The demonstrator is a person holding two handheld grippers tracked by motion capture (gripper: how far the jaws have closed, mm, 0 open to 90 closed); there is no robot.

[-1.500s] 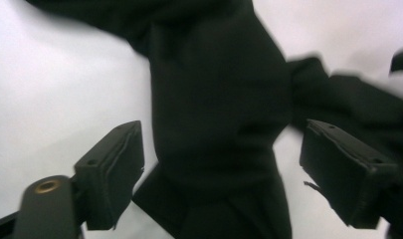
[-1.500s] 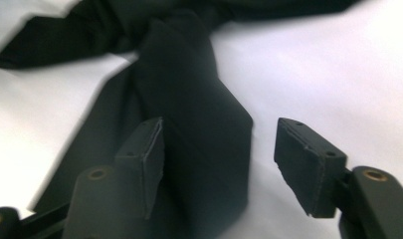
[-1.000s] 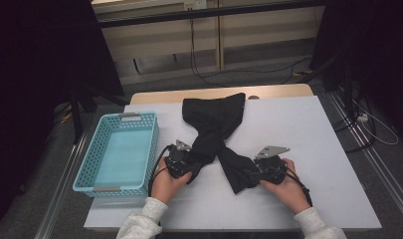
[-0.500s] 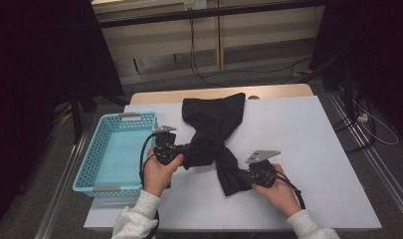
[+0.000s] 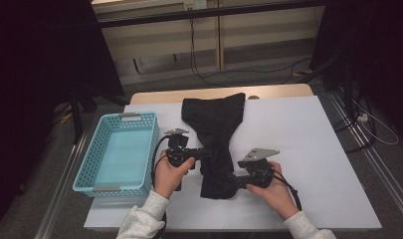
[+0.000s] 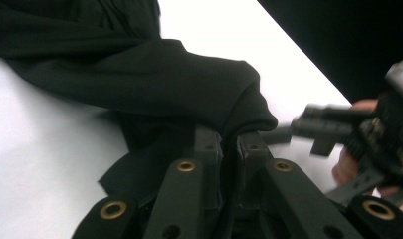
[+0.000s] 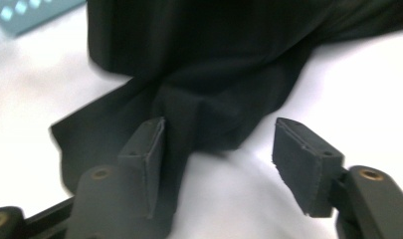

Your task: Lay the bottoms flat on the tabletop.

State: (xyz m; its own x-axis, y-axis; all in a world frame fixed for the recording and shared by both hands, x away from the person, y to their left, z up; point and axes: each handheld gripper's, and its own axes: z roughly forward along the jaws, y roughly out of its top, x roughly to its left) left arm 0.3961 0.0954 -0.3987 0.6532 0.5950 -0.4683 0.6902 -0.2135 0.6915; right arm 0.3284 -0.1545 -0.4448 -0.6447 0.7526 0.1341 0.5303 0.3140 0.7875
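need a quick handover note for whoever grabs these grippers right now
Left gripper: shut on a fold of the black cloth, on the cloth's left side.
Right gripper: jaws have just been opening; they stand apart at the cloth's near right edge, with no pinch on it.
Cloth lies on the white table, near end bunched narrow. Blue basket sits to its left, nothing in it.
Done: left grip taken. Left: likely regrip on the right, finish folding, perhaps move the cloth to the basket.

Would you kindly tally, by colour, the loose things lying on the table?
Black: 1, the cloth
Light blue: 1, the basket
Total: 2
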